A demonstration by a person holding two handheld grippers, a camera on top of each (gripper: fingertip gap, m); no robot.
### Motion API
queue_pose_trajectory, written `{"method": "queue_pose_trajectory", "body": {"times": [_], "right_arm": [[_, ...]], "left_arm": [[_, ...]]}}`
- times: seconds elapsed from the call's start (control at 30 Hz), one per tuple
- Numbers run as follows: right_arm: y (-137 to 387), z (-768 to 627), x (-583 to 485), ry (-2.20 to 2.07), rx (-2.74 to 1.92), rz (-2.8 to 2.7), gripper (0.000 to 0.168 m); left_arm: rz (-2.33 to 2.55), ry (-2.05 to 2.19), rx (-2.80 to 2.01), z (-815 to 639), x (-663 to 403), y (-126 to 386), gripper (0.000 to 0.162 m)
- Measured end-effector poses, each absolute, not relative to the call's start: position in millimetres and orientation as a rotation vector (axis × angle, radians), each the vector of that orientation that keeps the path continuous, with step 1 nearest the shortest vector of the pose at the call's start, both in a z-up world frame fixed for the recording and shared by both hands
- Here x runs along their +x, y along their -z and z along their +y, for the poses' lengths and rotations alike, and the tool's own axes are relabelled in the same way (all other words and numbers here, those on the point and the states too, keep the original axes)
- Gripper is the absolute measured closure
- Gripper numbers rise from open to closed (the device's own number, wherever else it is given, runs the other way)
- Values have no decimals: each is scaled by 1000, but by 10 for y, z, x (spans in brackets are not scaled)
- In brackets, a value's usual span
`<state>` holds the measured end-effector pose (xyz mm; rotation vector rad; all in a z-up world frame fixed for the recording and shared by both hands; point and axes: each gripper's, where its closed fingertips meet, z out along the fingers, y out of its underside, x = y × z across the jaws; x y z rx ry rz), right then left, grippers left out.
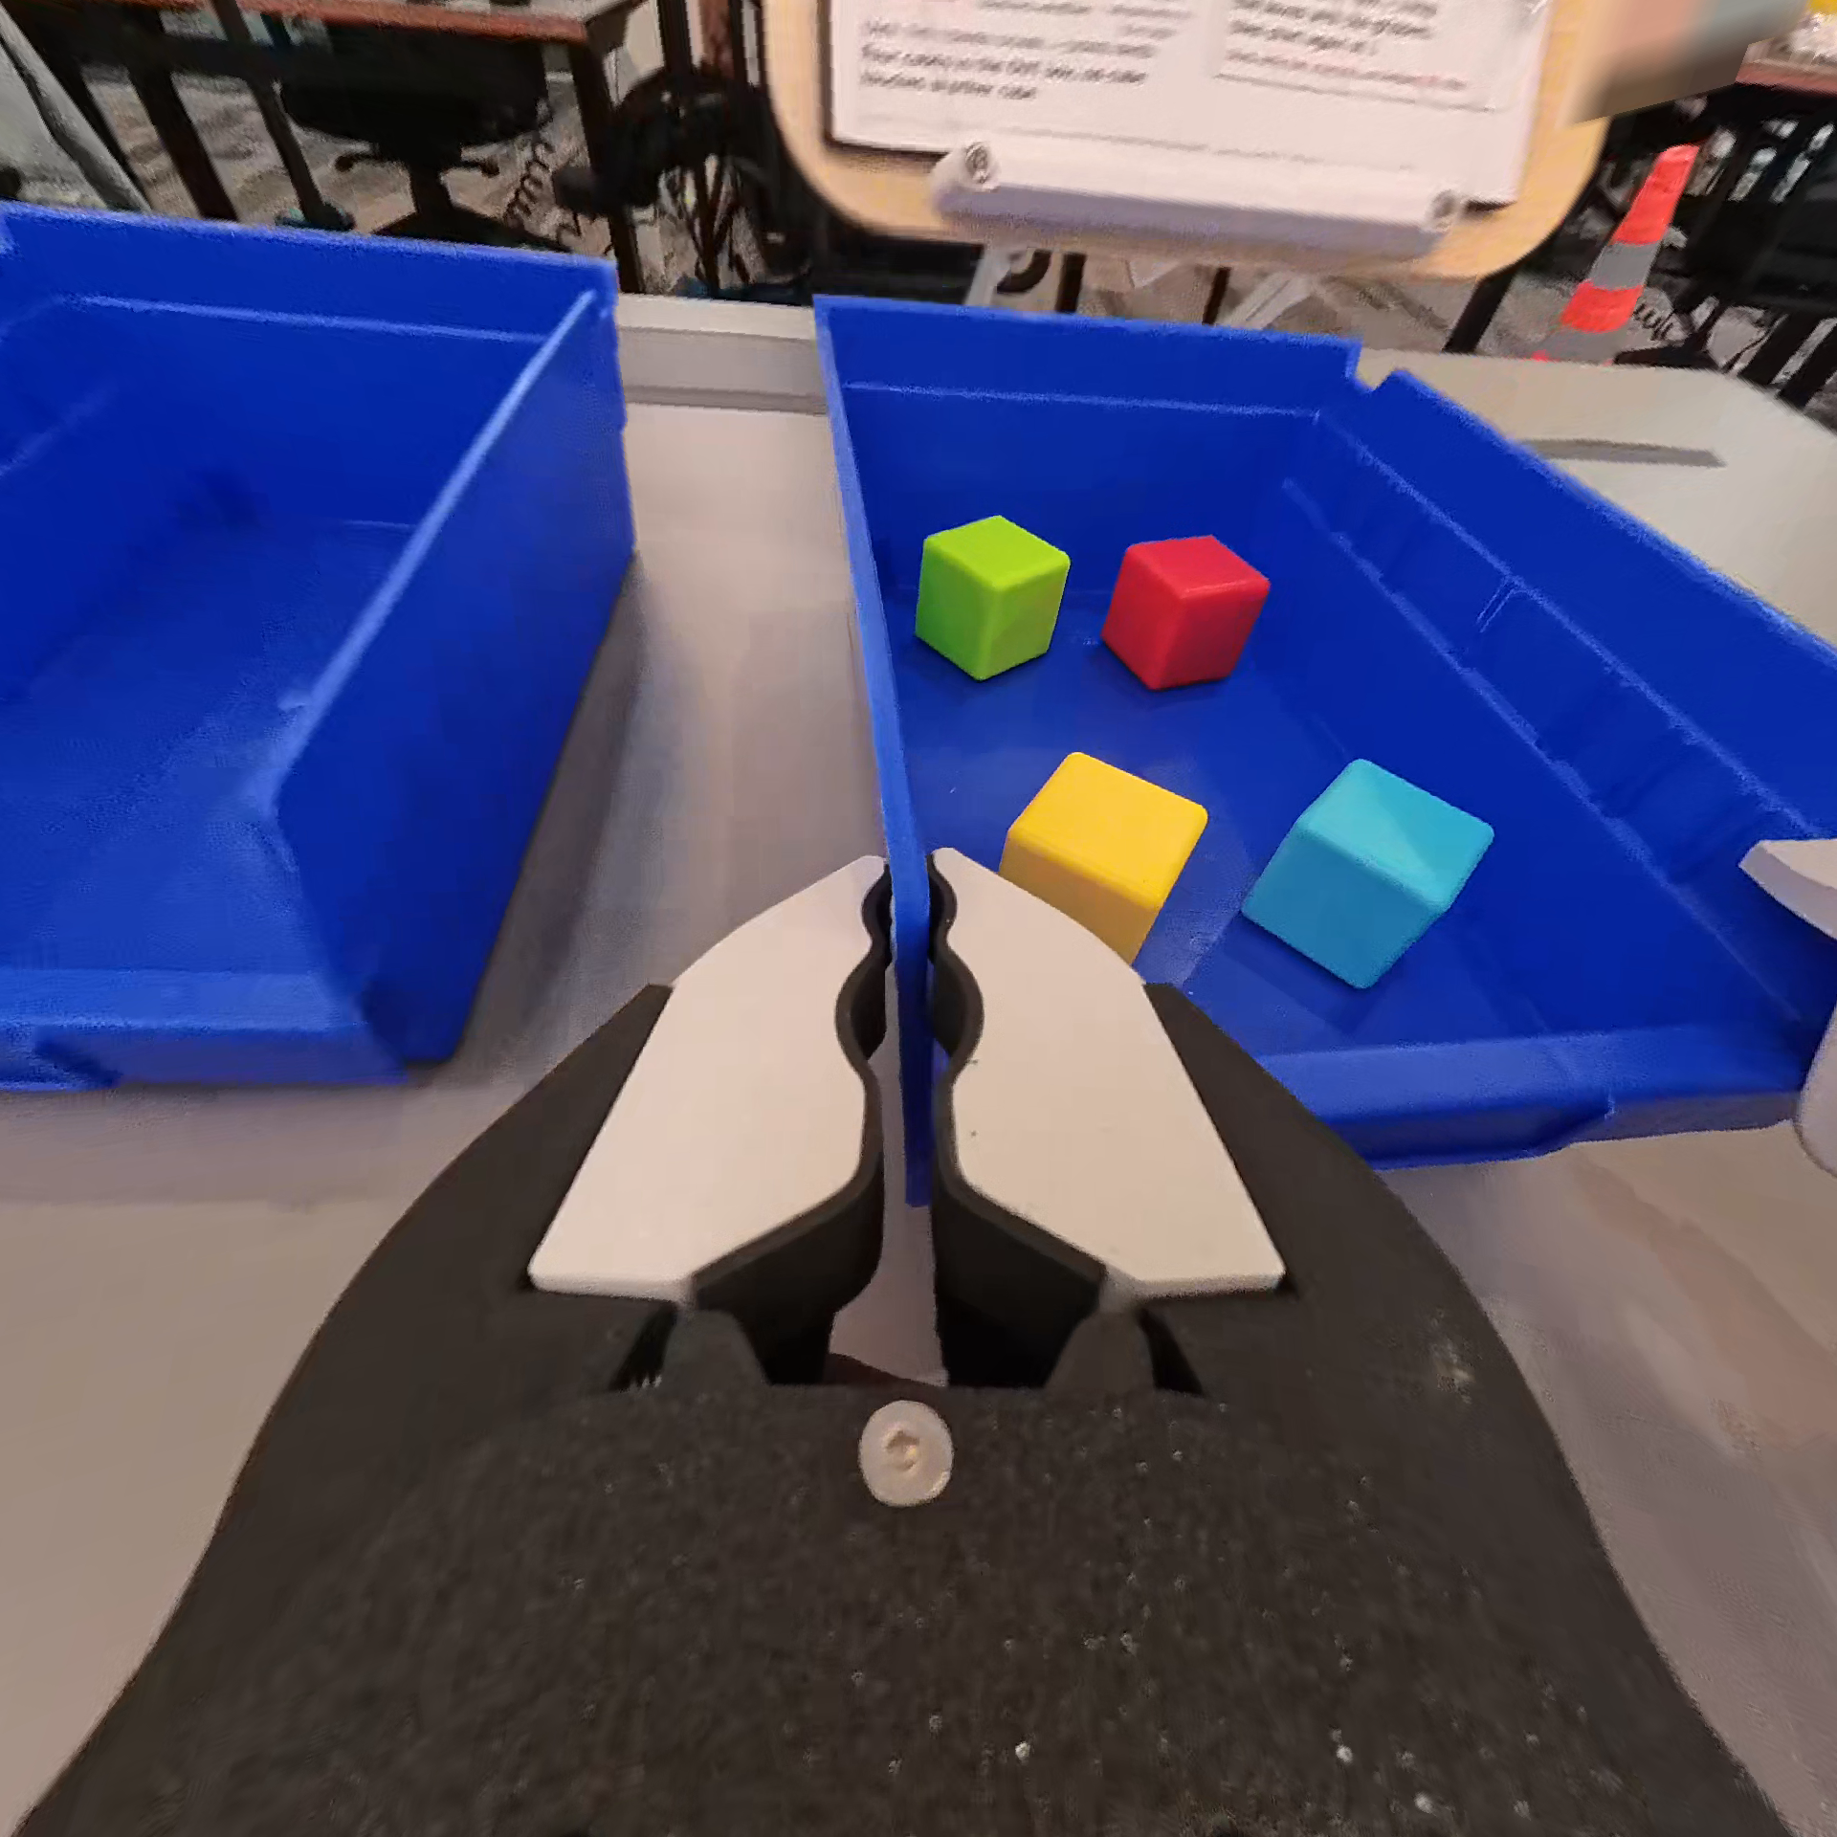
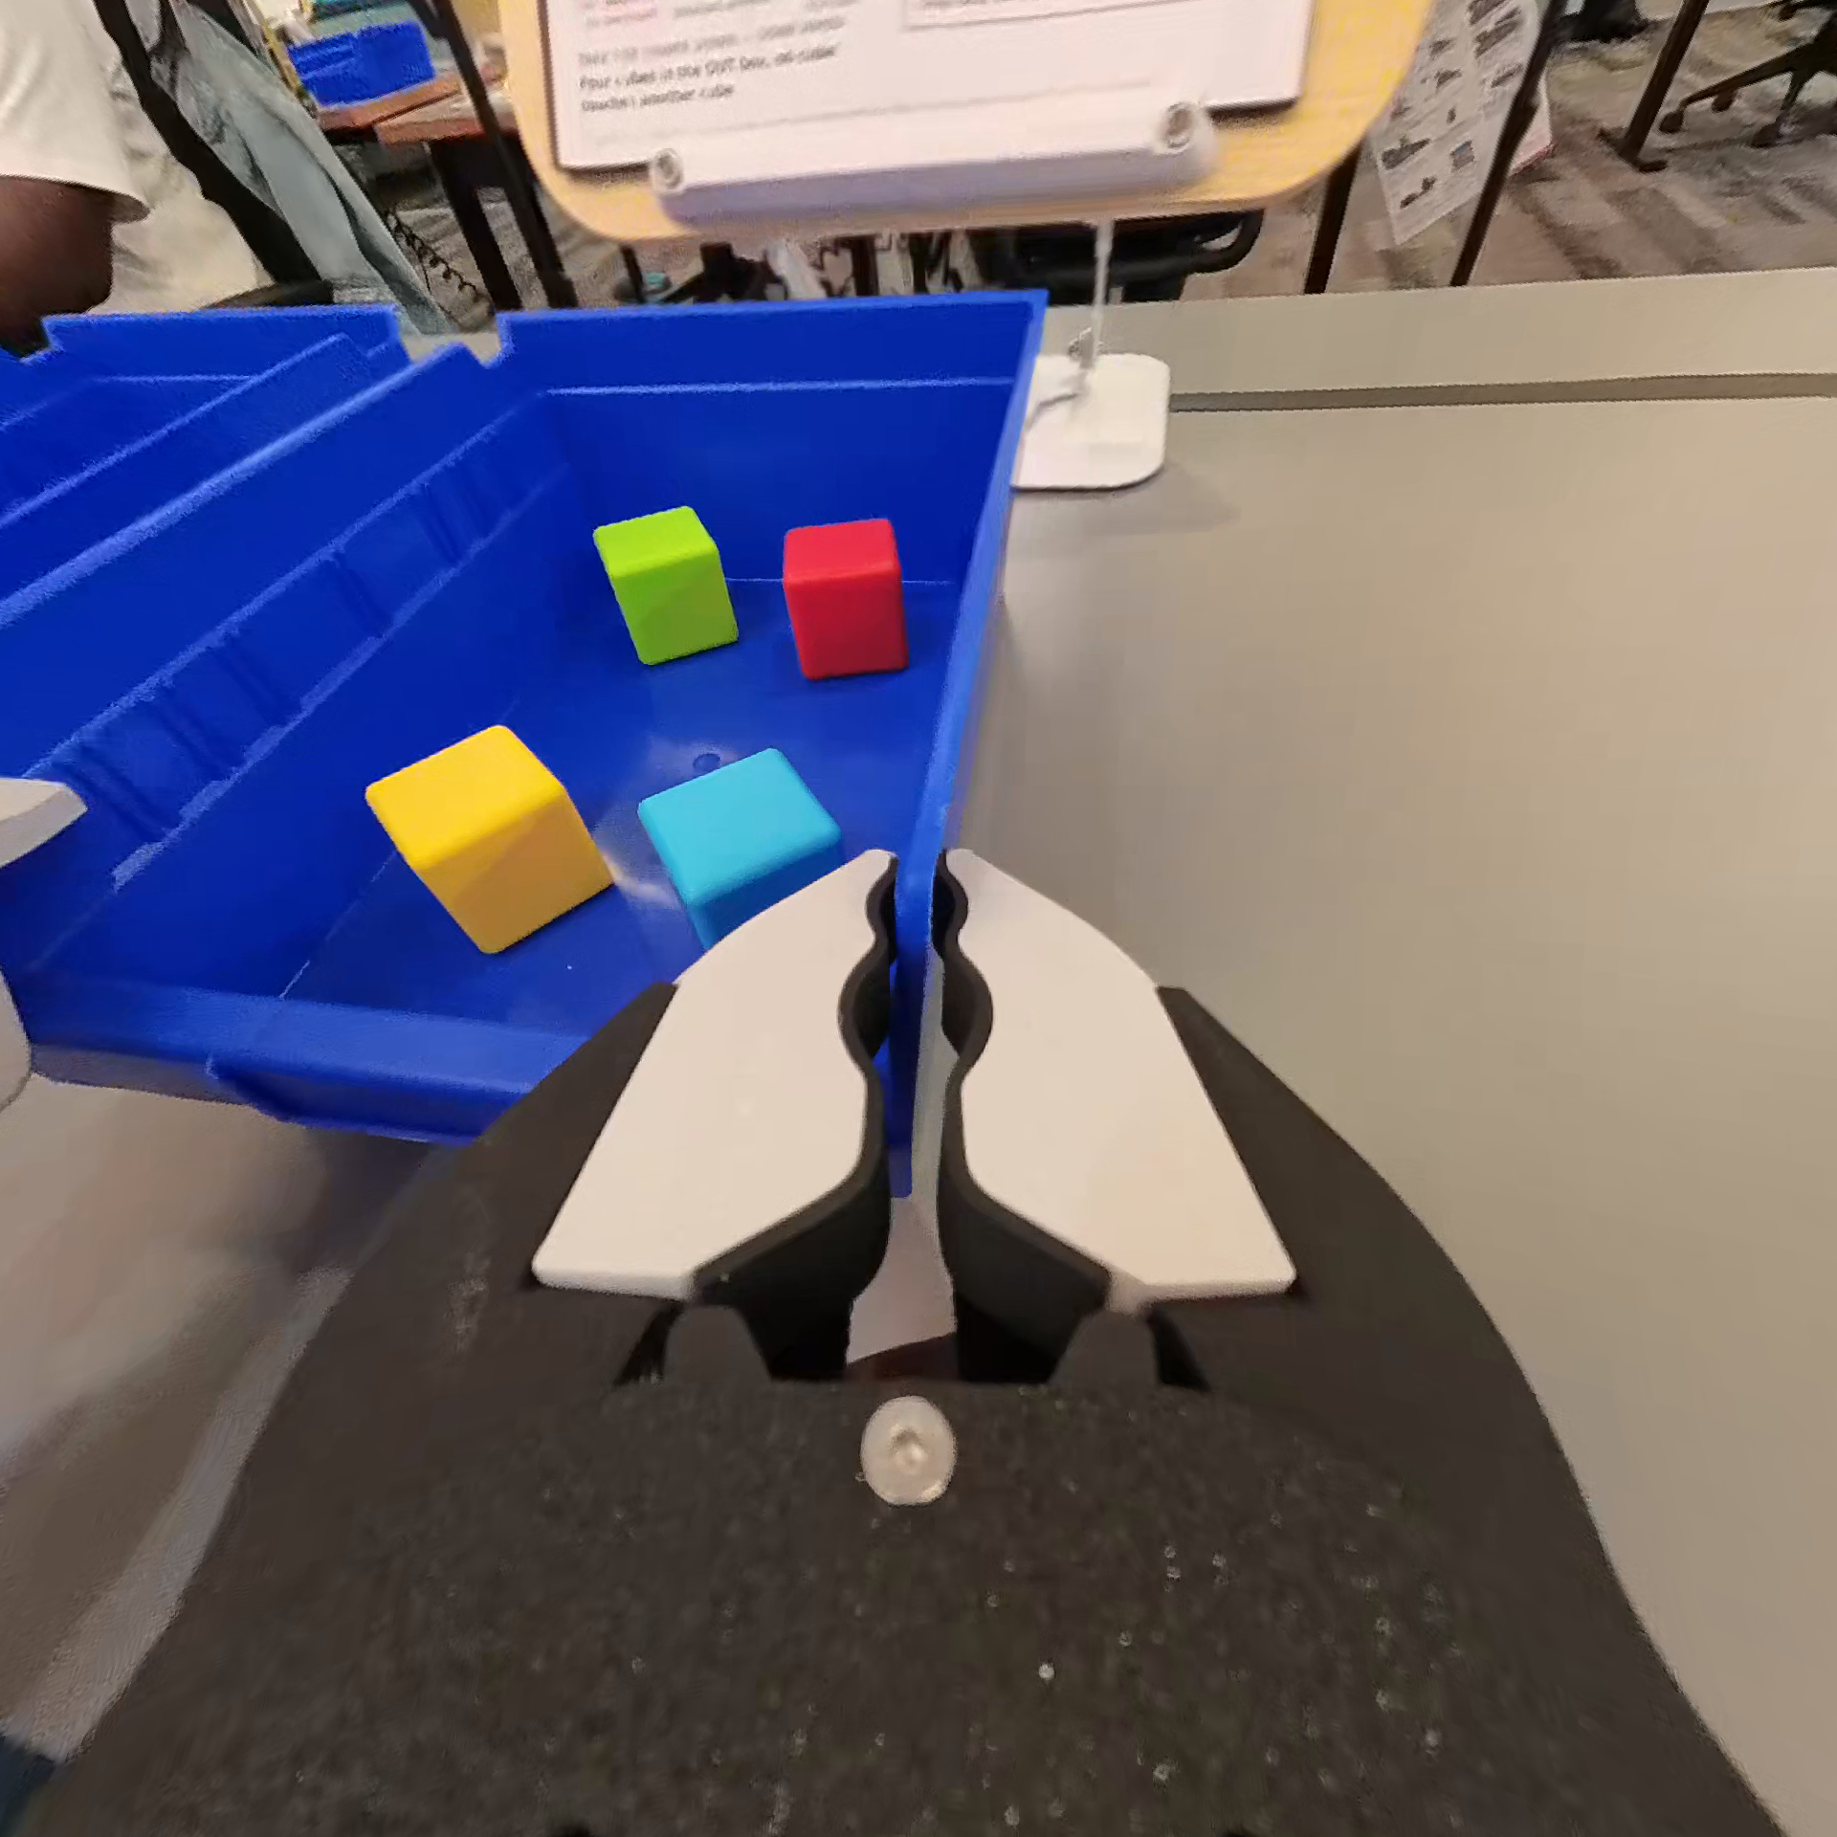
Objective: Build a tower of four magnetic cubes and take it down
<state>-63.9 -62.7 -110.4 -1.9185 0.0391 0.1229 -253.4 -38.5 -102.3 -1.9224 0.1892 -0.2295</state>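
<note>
A blue bin (image 1: 1640,716) (image 2: 249,616) holds a green cube (image 1: 989,596) (image 2: 666,584), a red cube (image 1: 1183,611) (image 2: 845,596), a yellow cube (image 1: 1103,845) (image 2: 487,835) and a light blue cube (image 1: 1367,870) (image 2: 741,835), all lying apart on its floor. My left gripper (image 1: 910,875) is shut on the bin's left wall. My right gripper (image 2: 917,870) is shut on the bin's right wall. Each gripper's tip shows at the edge of the other view: the right one (image 1: 1789,885) and the left one (image 2: 35,810).
A second blue bin (image 1: 298,646), with nothing in it, stands to the left on the grey table (image 2: 1441,795). A sign board on a white stand (image 2: 1093,417) rises behind the bins. An orange cone (image 1: 1630,258) and chairs are beyond the table. A person stands at far left (image 2: 60,199).
</note>
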Motion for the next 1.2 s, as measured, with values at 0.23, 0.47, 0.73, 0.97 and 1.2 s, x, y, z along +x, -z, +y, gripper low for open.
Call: {"method": "queue_pose_trajectory", "body": {"times": [0.23,0.47,0.73,0.97,1.2], "right_arm": [[1129,-464,-938,-138,-1915,8,163],[1162,-518,-939,-252,-1912,-53,126],[944,-1399,-983,-556,-1770,-349,135],[868,-1539,-991,-827,-1715,-333,140],[950,-1667,-1290,-870,-1758,-520,142]], "left_arm": [[173,195,-1923,-281,-2841,1099,158],[286,197,-1937,-374,-2812,1212,128],[185,157,-1953,-1015,-3584,1054,104],[-76,-36,-1985,-234,-5104,938,93],[-70,-15,-2029,495,-5714,1196,90]]}}
